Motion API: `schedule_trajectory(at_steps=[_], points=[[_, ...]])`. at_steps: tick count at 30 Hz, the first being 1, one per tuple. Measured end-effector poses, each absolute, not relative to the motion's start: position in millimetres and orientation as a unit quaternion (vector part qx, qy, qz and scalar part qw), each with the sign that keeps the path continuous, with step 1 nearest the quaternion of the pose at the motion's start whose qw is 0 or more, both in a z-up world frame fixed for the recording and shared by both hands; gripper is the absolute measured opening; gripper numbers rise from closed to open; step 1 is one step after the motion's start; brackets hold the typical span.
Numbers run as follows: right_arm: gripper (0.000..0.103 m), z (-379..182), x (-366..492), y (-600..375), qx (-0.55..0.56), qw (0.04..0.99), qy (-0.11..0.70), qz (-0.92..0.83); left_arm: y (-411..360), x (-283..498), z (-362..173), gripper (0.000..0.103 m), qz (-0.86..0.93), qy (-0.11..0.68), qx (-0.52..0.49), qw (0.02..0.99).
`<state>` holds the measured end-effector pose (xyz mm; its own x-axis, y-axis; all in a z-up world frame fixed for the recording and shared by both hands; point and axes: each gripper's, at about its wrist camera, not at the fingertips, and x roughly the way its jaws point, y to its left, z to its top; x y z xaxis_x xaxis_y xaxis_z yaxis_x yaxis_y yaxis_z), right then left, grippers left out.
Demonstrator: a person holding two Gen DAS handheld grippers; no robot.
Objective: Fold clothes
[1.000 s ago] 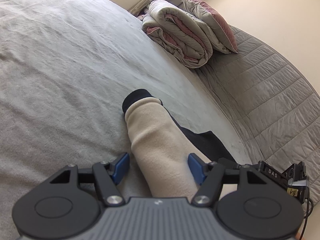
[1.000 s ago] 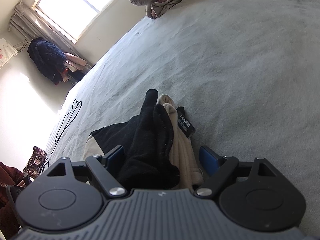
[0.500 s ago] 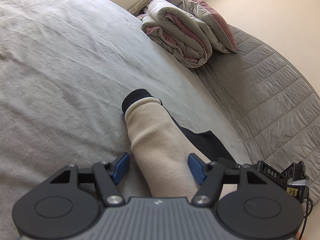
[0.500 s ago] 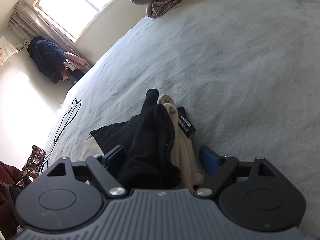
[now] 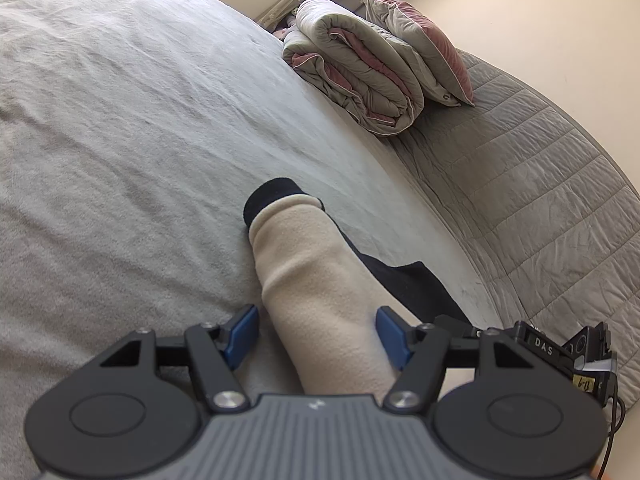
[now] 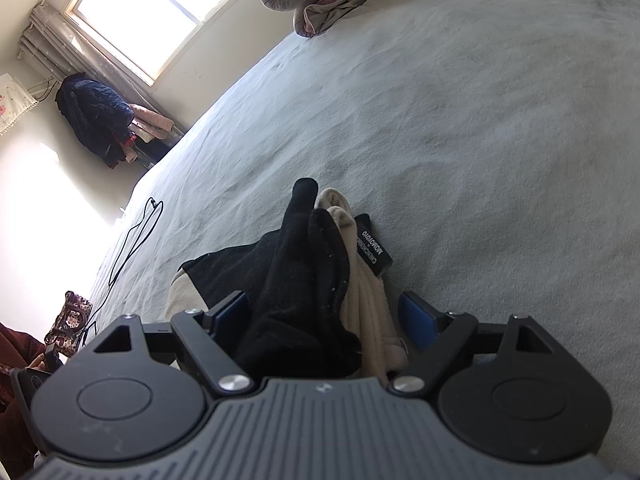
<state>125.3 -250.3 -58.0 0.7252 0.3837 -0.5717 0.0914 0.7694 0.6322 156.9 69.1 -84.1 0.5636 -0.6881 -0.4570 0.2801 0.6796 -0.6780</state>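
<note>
One cream-and-black garment [image 5: 316, 280], lying on the grey bed [image 5: 120, 140] near its quilted edge. One cream sleeve with a black cuff [image 5: 268, 196] runs between the left tongs [image 5: 316, 332], jaws open, pads clear of the cloth. One bunched black-and-cream fold [image 6: 320, 280] with one black label [image 6: 374, 246] sits between the right tongs [image 6: 324, 320], jaws wide, not pressing. One folded duvet [image 5: 356, 80]; one pillow [image 5: 416, 44]; one black cable [image 6: 136, 236].

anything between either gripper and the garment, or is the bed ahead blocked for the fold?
Nothing visible. The cream and black garment already lies between the open fingers of the left gripper and the right gripper. The grey bedsheet ahead is bare; the folded quilt and the black cable lie well off.
</note>
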Motion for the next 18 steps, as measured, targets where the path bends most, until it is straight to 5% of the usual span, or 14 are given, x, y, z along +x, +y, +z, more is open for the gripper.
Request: schedule_trajectory(at_steps=[18], points=[[0.086,-57.0,125.7,-250.6,0.326,0.869,0.362,0.084,67.8,156.4,-83.2,0.066,-0.286,0.368,-0.280,0.839]])
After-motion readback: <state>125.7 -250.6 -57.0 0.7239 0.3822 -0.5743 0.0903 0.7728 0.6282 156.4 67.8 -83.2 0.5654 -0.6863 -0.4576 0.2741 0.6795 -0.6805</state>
